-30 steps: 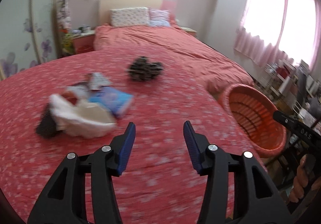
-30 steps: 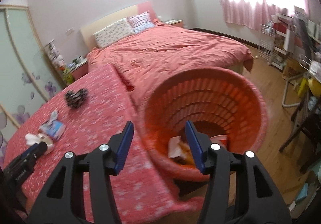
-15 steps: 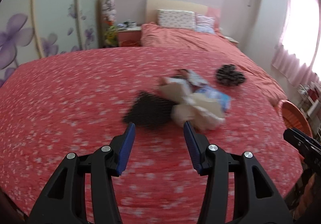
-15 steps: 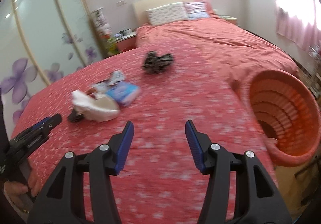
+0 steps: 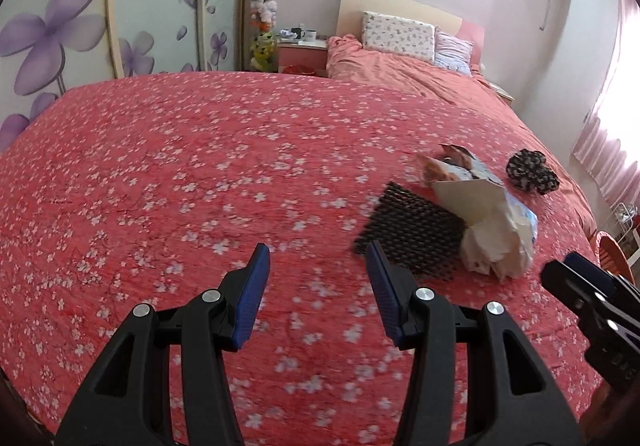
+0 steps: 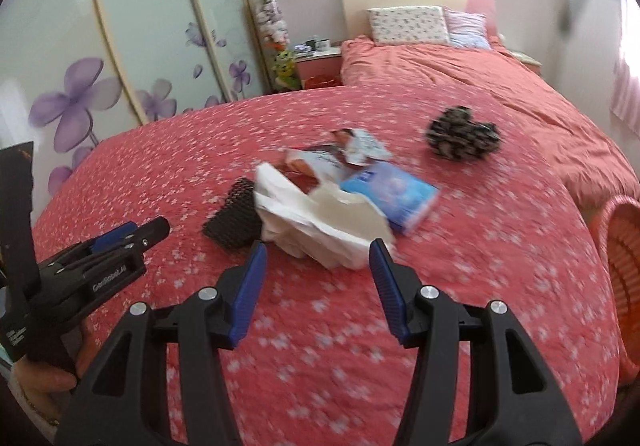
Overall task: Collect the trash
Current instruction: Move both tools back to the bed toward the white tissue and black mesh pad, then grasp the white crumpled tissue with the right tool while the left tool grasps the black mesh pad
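A pile of trash lies on the red flowered bedspread [image 5: 200,174]: crumpled white paper [image 6: 320,218] [image 5: 496,242], a black mesh piece [image 6: 234,218] [image 5: 412,234], a blue packet [image 6: 392,192], a torn printed wrapper [image 6: 356,146] [image 5: 456,166] and a black-and-white crumpled clump [image 6: 462,138] [image 5: 530,170]. My right gripper [image 6: 316,278] is open and empty, just short of the white paper. My left gripper [image 5: 318,278] is open and empty, left of the mesh piece. The orange basket [image 6: 624,246] shows at the right edge.
A second bed with pillows [image 5: 400,34] stands behind. A nightstand [image 5: 302,50] with cups sits beside it. Sliding wardrobe doors with purple flowers [image 5: 60,34] line the left wall. Pink curtains [image 5: 616,150] hang at the right.
Both grippers have swung left, away from the orange basket and toward the trash pile. The right gripper now faces the white paper; the left has turned past the pile. Both stayed open.
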Demonstrator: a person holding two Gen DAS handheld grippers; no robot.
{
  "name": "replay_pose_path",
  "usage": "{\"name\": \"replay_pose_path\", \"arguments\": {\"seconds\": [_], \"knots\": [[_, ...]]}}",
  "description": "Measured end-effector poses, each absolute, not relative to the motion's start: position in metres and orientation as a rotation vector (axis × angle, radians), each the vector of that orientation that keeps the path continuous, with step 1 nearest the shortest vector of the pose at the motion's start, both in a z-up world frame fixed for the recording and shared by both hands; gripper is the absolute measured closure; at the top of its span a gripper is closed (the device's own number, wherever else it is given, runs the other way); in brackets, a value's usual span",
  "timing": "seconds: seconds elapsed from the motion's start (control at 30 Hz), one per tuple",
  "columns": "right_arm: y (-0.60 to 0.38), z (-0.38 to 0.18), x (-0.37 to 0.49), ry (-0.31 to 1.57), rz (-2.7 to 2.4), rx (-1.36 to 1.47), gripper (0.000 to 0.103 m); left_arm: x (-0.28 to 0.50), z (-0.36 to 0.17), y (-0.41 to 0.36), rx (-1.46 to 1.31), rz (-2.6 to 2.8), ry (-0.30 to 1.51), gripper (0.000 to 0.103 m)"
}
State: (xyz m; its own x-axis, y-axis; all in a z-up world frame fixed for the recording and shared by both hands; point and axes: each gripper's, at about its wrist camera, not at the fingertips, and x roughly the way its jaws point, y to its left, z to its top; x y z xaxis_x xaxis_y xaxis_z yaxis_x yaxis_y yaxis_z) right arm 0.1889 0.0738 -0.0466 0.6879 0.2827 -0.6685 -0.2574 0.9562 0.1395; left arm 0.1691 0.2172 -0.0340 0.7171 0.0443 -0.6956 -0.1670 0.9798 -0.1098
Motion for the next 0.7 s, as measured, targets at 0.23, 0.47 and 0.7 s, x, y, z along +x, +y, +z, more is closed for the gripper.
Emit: {"name": "replay_pose_path", "arguments": {"seconds": [0.23,0.47,0.7], "knots": [[0.091,-0.061,0.214,0.783,0.280,-0.060,0.051,0.168,-0.040,0.236,-0.196,0.125,0.774,0.053],[0.098,-0.060,0.217,0.772,0.307,-0.096,0.063,0.172,-0.043,0.241,-0.209,0.121,0.785,0.053],[0.086,-0.062,0.210,0.778,0.319,-0.076,0.064,0.174,-0.042,0.239,-0.210,0.106,0.786,0.053]]}}
